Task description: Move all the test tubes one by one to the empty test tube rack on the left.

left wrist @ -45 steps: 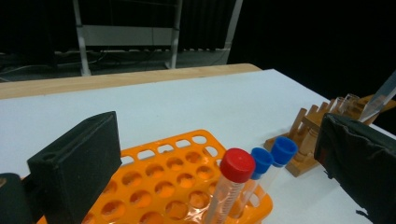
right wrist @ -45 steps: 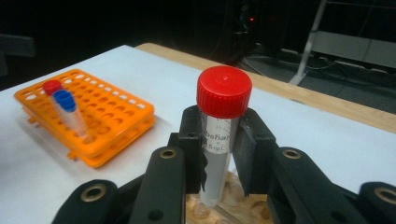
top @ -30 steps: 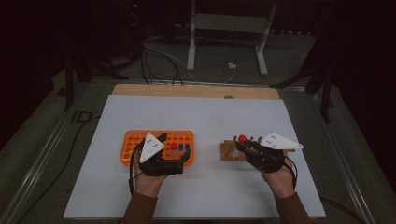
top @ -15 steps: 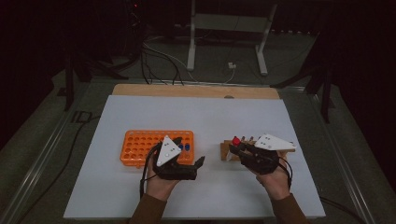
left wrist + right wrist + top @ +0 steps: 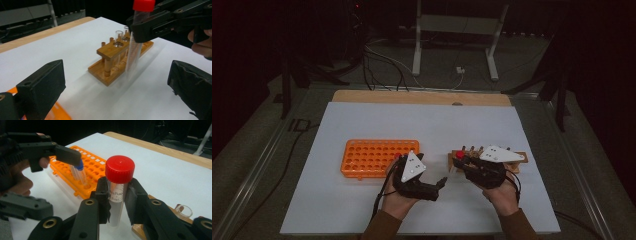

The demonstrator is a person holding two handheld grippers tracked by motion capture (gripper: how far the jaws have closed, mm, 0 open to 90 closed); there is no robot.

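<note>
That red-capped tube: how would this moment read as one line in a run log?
right tongs: shut on red-capped tube, beside wooden rack | left tongs: open, empty | orange rack: holds blue-capped tube

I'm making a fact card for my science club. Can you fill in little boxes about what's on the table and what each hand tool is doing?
Table cover: white sheet
Left side: orange tube rack
Right side: wooden tube stand
Right gripper: fingers shut on red-capped tube, upright, beside the wooden tube stand
Left gripper: fingers wide open, holding nothing
Also there: blue-capped tube in the orange tube rack
</note>
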